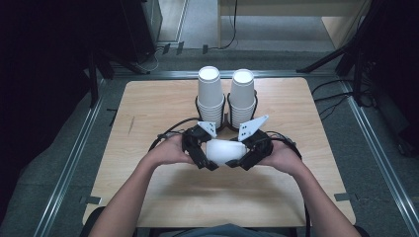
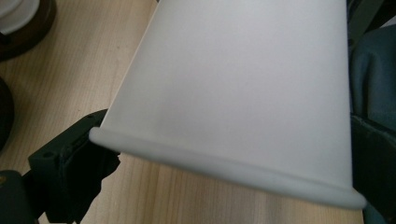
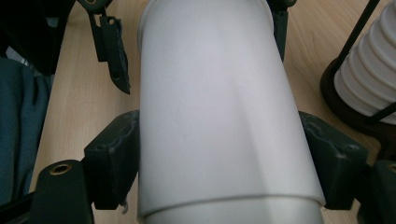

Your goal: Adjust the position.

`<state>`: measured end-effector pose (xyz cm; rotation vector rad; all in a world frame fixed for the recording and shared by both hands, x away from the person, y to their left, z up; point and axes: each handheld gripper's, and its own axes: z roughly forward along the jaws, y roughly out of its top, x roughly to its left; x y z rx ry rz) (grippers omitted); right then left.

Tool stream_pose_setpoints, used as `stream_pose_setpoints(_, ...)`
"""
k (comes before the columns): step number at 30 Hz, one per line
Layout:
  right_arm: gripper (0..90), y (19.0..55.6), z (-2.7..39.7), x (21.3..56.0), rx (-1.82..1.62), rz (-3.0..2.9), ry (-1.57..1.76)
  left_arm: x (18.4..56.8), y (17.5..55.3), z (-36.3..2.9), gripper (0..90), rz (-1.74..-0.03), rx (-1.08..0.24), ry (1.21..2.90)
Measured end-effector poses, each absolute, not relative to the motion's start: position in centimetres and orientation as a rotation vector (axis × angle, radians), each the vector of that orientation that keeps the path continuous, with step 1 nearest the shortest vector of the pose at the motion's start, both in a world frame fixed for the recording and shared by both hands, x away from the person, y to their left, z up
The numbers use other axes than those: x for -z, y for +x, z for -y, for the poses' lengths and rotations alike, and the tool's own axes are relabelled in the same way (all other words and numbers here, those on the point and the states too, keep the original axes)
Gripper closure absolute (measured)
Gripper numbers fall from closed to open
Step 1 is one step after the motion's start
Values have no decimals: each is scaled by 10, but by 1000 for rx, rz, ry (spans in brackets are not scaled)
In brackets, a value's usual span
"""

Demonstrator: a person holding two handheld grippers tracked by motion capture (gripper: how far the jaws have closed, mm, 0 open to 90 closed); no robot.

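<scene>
Cup [image 1: 225, 150] sits mid-table, both grippers [image 1: 210, 163] [image 1: 237, 163] clamped on it; two cup stacks [image 1: 210, 96] stand just behind, table [image 1: 148, 187] edges well clear.

2 black grippers, left [image 1: 201, 154] and right [image 1: 245, 155], with white triangular plates and black cables

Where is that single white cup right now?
In the high view the white cup lies sideways at the table's middle, gripped between the left gripper and right gripper, just in front of the two cup stacks.
</scene>
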<state>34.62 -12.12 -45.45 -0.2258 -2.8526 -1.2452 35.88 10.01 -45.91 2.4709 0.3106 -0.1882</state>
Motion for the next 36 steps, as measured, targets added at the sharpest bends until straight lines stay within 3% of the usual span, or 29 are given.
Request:
stream_pose_setpoints(7,217,347,125,452,1283,2845,-231,455,359,-109,0,-325,134,2386)
stream_pose_setpoints(28,215,345,130,442,1418,2771,-218,456,351,-107,0,-337,156,2280)
stream_pose_setpoints(31,215,345,128,443,1423,2755,-205,455,351,-107,60,-325,166,2270)
stream_pose_setpoints(36,219,344,127,444,1404,2775,-195,454,349,-108,86,-309,135,2292)
